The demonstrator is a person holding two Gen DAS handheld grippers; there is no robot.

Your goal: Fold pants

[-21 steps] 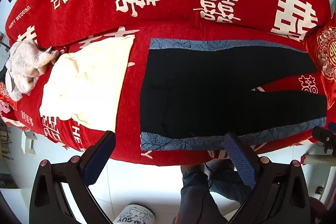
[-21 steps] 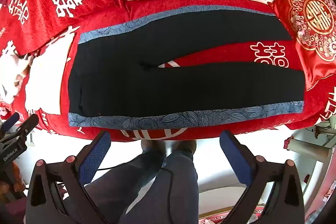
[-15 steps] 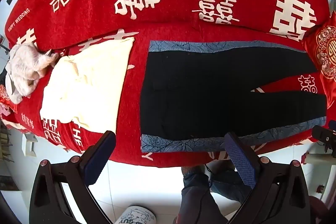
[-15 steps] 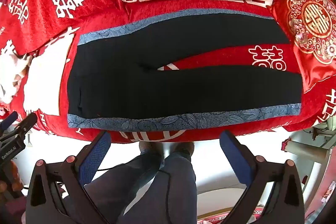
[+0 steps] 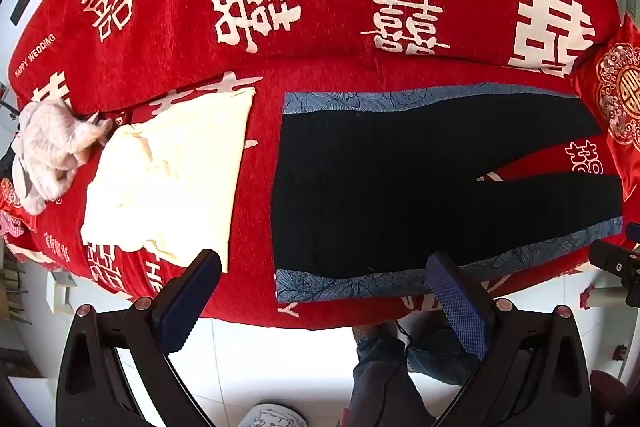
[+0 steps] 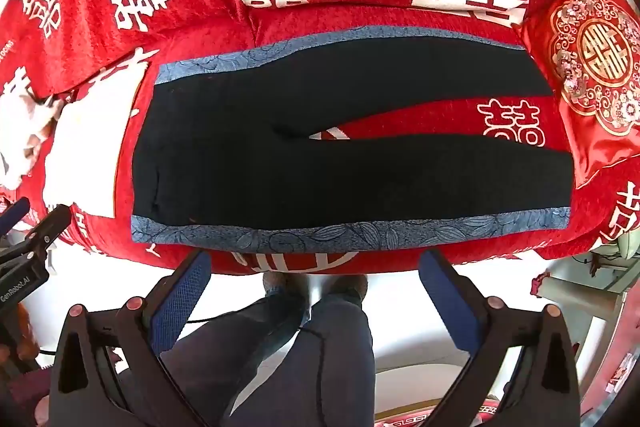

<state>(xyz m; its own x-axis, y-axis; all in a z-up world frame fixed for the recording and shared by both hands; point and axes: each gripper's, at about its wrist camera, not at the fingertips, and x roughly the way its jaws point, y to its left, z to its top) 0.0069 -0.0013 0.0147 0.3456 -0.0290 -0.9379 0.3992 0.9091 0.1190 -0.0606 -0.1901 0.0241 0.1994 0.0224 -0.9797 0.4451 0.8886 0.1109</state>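
Note:
Black pants [image 5: 400,187] with blue patterned side stripes lie flat on the red sofa seat, waistband to the left, legs spread to the right. They also show in the right wrist view [image 6: 320,155]. My left gripper [image 5: 324,267] is open and empty, hovering over the sofa's front edge near the waist end of the near stripe. My right gripper [image 6: 316,263] is open and empty, just in front of the sofa edge below the near leg's stripe.
A folded cream garment [image 5: 168,179] lies left of the pants, with a crumpled white one [image 5: 48,151] beyond it. A red embroidered cushion [image 6: 592,75] sits at the leg ends. The person's legs [image 6: 300,347] stand on white floor in front of the sofa.
Both grippers have crept slightly toward the sofa; the pants sit a little lower in both views. Nothing was grasped.

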